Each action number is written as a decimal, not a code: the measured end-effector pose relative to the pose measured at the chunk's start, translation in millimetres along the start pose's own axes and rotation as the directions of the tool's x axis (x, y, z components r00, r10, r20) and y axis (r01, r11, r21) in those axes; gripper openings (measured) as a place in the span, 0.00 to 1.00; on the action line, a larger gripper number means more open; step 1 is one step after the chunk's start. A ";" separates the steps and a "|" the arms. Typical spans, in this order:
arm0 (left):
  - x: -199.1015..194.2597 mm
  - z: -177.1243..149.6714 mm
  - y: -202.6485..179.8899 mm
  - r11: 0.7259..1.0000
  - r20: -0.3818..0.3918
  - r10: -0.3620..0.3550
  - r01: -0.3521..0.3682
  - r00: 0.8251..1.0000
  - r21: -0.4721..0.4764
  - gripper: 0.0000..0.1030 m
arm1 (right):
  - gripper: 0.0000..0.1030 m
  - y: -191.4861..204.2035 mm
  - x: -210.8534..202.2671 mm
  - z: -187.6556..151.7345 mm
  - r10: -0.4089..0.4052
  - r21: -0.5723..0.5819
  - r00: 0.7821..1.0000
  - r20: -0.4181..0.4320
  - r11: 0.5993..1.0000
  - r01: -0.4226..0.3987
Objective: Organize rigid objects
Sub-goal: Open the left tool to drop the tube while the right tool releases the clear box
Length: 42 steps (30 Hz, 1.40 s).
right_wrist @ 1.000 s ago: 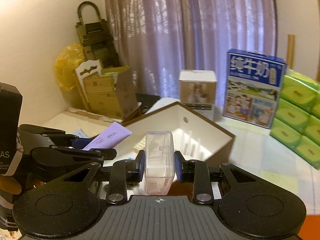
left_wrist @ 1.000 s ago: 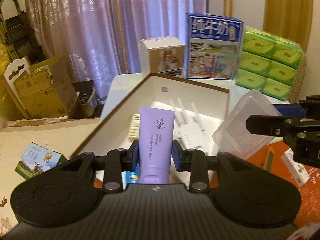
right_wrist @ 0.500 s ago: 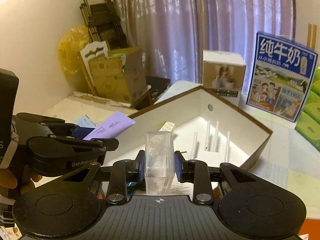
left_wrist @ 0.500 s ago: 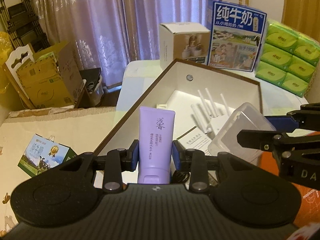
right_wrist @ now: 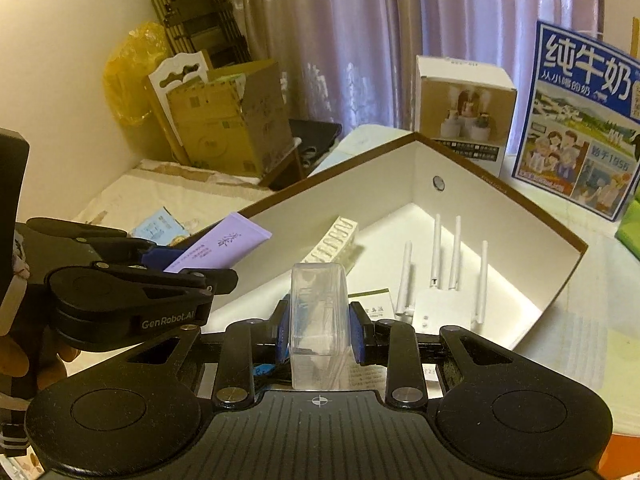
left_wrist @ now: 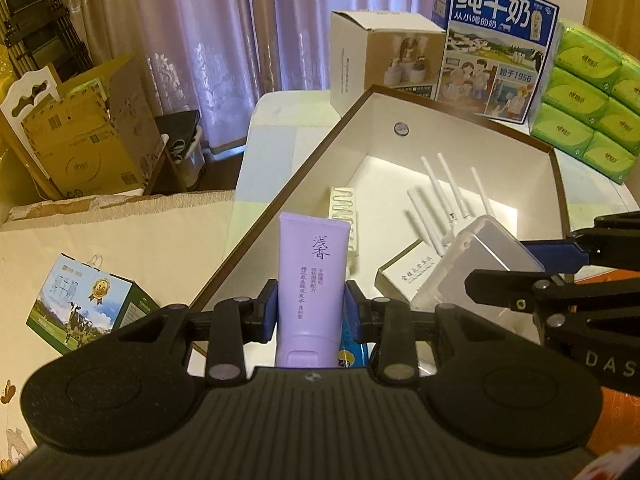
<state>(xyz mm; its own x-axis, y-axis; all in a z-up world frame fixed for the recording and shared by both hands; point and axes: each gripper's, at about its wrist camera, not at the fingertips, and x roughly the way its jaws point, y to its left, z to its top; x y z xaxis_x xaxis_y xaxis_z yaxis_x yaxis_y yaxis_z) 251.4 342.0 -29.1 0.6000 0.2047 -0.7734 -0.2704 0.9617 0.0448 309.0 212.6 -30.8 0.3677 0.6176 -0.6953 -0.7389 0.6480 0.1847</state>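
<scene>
My left gripper is shut on a purple tube with Chinese print, held over the near left rim of a white open box with a brown rim. My right gripper is shut on a clear plastic case, held over the box's near side. The tube and left gripper show at the left of the right wrist view. The case shows in the left wrist view. Inside the box lie a white router with antennas, a white ribbed pack and a small white carton.
Behind the box stand a white product box, a blue milk carton and green tissue packs. A small milk box lies on the cream cloth at the left. Cardboard boxes stand by the curtain.
Both grippers have moved forward and tilted down over the open box; its inside and the router now show more fully. Both keep their hold.
</scene>
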 end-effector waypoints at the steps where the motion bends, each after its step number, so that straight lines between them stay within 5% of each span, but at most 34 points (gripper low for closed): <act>1: 2.7 0.5 0.7 1.000 -0.006 -0.002 0.002 1.000 0.000 0.29 | 0.26 0.2 2.3 0.5 0.000 0.002 1.000 -0.004 1.000 0.000; 10: 21.6 1.7 3.9 1.000 -0.044 -0.016 0.016 0.999 0.000 0.30 | 0.26 -2.4 19.7 5.5 0.014 0.025 0.999 -0.036 1.000 -0.013; 14: 21.1 4.2 4.1 1.000 -0.029 -0.015 0.015 0.999 0.009 0.41 | 0.26 -3.7 24.0 9.4 0.016 0.042 0.999 -0.039 0.999 -0.015; 27: 17.4 6.5 7.1 1.000 -0.022 -0.018 0.018 1.000 0.003 0.40 | 0.26 -3.0 18.9 14.7 0.020 0.076 1.000 0.009 0.997 -0.021; 28: 17.0 6.6 7.1 1.000 -0.021 -0.018 0.018 1.000 0.002 0.40 | 0.28 -2.8 18.6 15.6 0.012 0.082 1.000 0.014 0.997 -0.013; 31: 14.8 6.4 7.5 1.000 -0.018 -0.017 0.017 1.000 -0.002 0.40 | 0.59 -1.5 15.9 16.5 -0.014 0.081 0.999 0.030 0.997 0.011; 42: 5.9 1.1 5.1 1.000 -0.016 -0.021 0.021 1.000 -0.010 0.41 | 0.60 -4.2 6.4 6.4 -0.019 0.085 1.000 0.005 0.996 0.019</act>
<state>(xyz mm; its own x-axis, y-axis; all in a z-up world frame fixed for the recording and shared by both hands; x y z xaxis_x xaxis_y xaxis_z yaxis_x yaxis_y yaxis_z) 254.4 348.3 -32.7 0.5930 0.1815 -0.7845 -0.2653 0.9639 0.0225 318.1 216.7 -31.6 0.3846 0.6072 -0.6953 -0.6814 0.6949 0.2299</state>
